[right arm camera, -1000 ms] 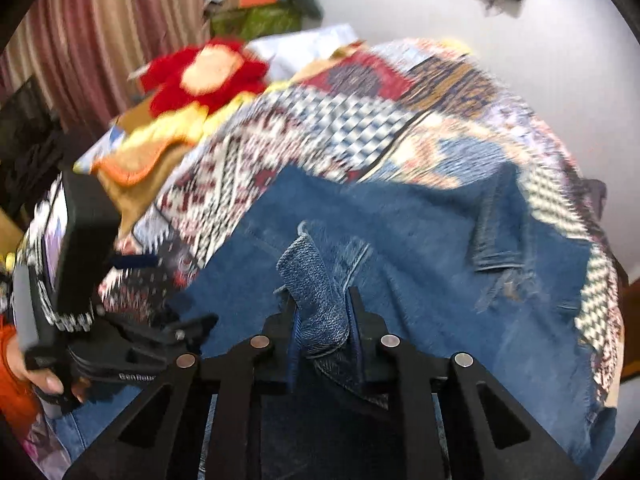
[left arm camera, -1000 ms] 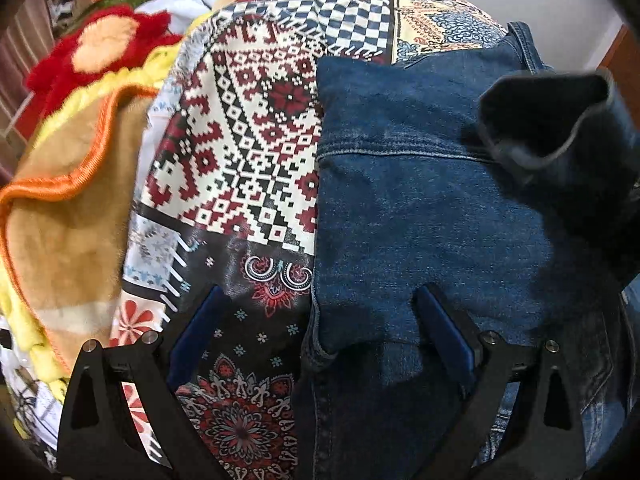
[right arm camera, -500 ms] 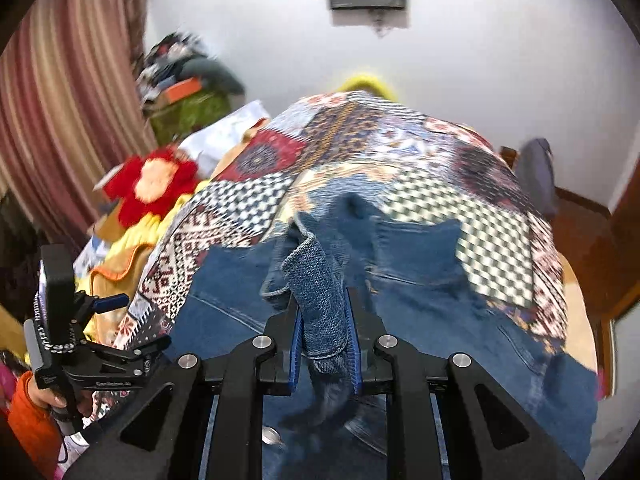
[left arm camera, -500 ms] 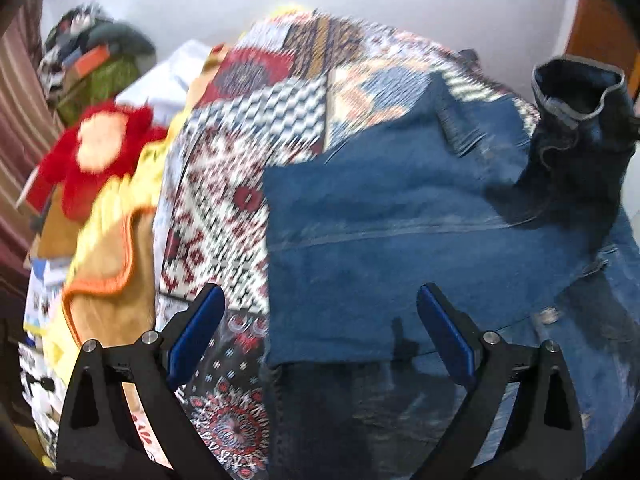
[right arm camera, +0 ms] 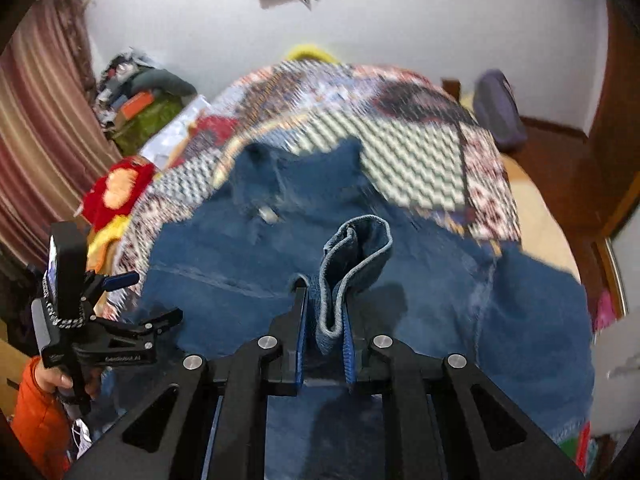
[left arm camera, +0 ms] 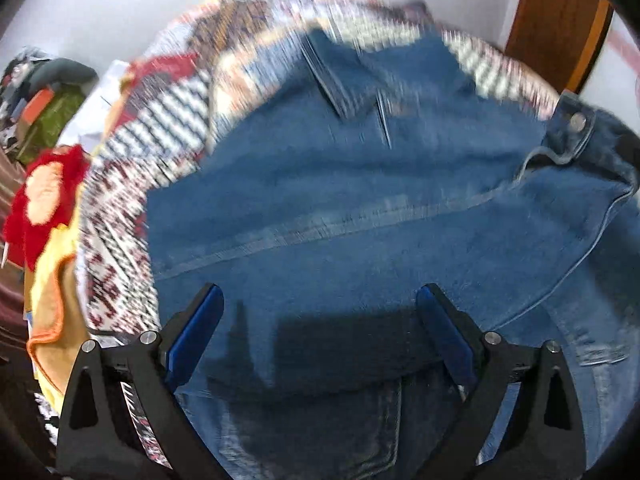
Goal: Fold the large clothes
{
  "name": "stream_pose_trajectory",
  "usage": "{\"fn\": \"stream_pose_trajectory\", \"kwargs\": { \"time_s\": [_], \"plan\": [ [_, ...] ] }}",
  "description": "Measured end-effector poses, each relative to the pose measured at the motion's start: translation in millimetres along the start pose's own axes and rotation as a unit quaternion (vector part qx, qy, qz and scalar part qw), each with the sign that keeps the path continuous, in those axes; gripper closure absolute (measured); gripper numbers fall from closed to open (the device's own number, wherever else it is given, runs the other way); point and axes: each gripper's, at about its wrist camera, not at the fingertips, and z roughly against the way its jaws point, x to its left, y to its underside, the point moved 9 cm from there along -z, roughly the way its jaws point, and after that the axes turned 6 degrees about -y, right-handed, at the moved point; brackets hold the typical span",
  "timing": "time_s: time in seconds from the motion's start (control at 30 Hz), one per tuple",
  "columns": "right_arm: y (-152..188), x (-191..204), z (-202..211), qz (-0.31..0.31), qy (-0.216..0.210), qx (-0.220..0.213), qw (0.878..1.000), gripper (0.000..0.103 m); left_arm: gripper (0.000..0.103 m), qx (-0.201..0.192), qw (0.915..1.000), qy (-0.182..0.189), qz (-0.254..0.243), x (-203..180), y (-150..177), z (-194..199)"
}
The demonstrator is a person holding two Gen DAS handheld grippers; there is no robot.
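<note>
A blue denim jacket (left arm camera: 360,216) lies spread on the patterned bedspread (left arm camera: 132,184), collar at the far side. It also shows in the right wrist view (right arm camera: 224,252). My left gripper (left arm camera: 320,312) is open and empty, hovering over the jacket's near part; it also shows in the right wrist view (right arm camera: 120,304) at the left. My right gripper (right arm camera: 326,316) is shut on a folded denim cuff (right arm camera: 352,256) and holds it up above the jacket. That cuff with its metal button appears at the right edge in the left wrist view (left arm camera: 576,136).
A red and orange plush blanket (left arm camera: 44,200) and yellow bedding lie on the bed's left side. A pile of clothes (right arm camera: 140,100) sits by the striped curtain. A wooden door (left arm camera: 560,24) stands far right. A dark bag (right arm camera: 496,108) lies beyond the bed.
Both grippers have risen and tilted up, showing more of the bed and wall. The right gripper has carried the held cuff further over the jacket. The left gripper stays open.
</note>
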Motion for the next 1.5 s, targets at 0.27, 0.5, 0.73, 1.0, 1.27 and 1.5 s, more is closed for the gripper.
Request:
{"fn": "stream_pose_trajectory", "kwargs": {
  "time_s": [0.27, 0.5, 0.73, 1.0, 1.27, 1.5],
  "plan": [
    [32.9, -54.1, -17.6, 0.021, 0.077, 0.05, 0.996, 0.091, 0.004, -0.005, 0.9999, -0.014, -0.008, -10.0, 10.1, -2.7],
    [15.2, -41.9, -9.6, 0.033, 0.056, 0.055, 0.996, 0.09, 0.005, -0.028, 0.9994, 0.015, -0.016, -18.5, -2.0, 20.9],
    [14.5, 25.3, -53.0, 0.061, -0.03, 0.126, 0.99, 0.09, 0.004, -0.044, 0.9981, 0.031, -0.031, -35.9, -13.9, 26.8],
    [54.9, 24.4, -95.8, 0.143, 0.019, 0.208, 0.967, 0.09, 0.004, -0.03, 0.998, 0.035, -0.043, -50.7, 7.8, 5.2],
    [55.5, 21.1, -91.3, 0.195, 0.091, 0.188, 0.958, 0.07, 0.004, -0.022, 0.9983, 0.051, -0.015, -48.9, 11.6, 1.0],
    [59.3, 17.6, -74.4, 0.188, 0.078, 0.191, 0.96, 0.069, 0.004, -0.027, 0.9987, 0.04, -0.017, -48.4, 13.7, 7.2]
  ]
}}
